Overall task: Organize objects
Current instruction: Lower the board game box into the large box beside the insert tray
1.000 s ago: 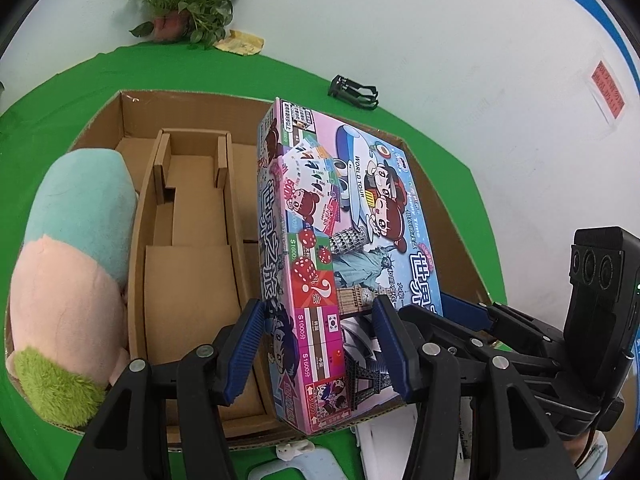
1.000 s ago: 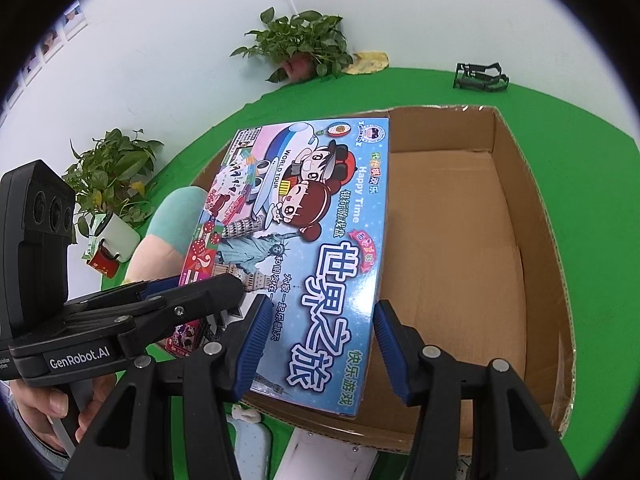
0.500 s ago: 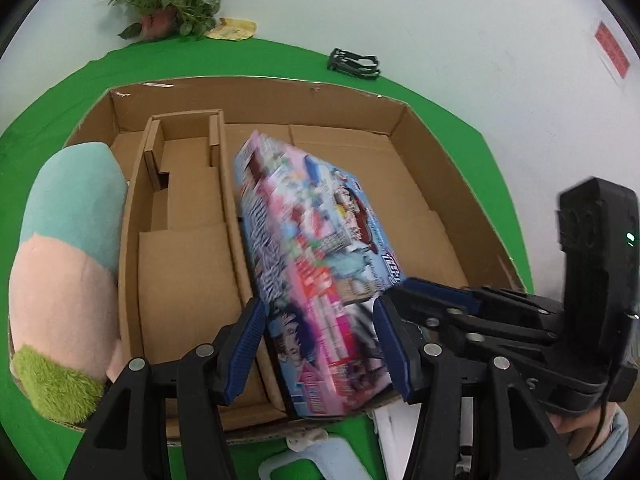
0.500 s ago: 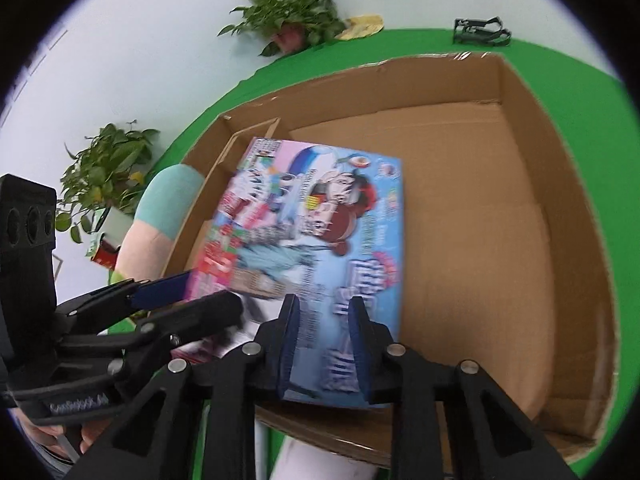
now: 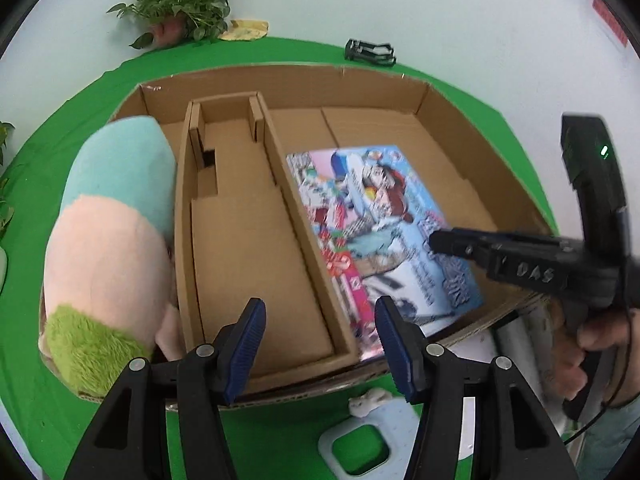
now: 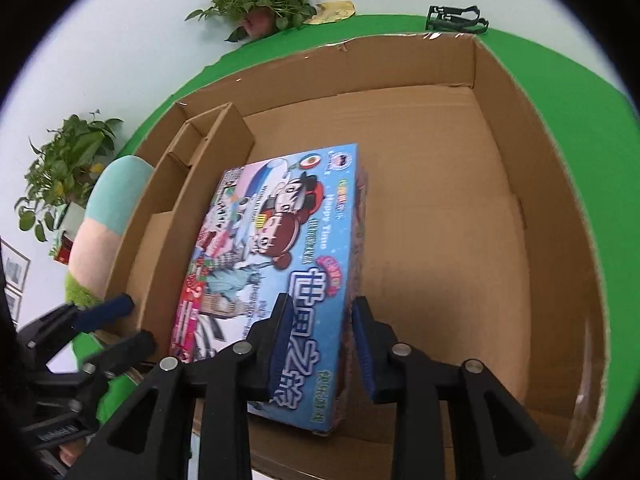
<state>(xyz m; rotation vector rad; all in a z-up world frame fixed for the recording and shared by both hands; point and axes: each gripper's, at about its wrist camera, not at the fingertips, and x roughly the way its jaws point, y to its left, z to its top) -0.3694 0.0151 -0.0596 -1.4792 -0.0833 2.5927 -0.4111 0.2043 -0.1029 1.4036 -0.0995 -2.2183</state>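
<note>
A colourful board game box (image 5: 376, 232) (image 6: 276, 264) lies inside the big cardboard box (image 5: 472, 184) (image 6: 460, 208), in its right compartment against the divider. My right gripper (image 6: 320, 344) is shut on the game box's near right corner; it shows in the left wrist view (image 5: 440, 238) over the game box. My left gripper (image 5: 320, 344) is open and empty above the cardboard box's near wall. A plush toy (image 5: 108, 248) (image 6: 100, 224) in teal, pink and green fills the left compartment.
A cardboard insert (image 5: 248, 240) takes up the middle compartment. A pale blue flat object (image 5: 368, 444) lies on the green cloth in front of the box. A potted plant (image 5: 180, 4) and a black clip (image 5: 370, 52) stand at the back.
The game box has gone from upright to lying down in the right compartment. The right gripper closed on its corner. The left gripper let go and drew back to the left.
</note>
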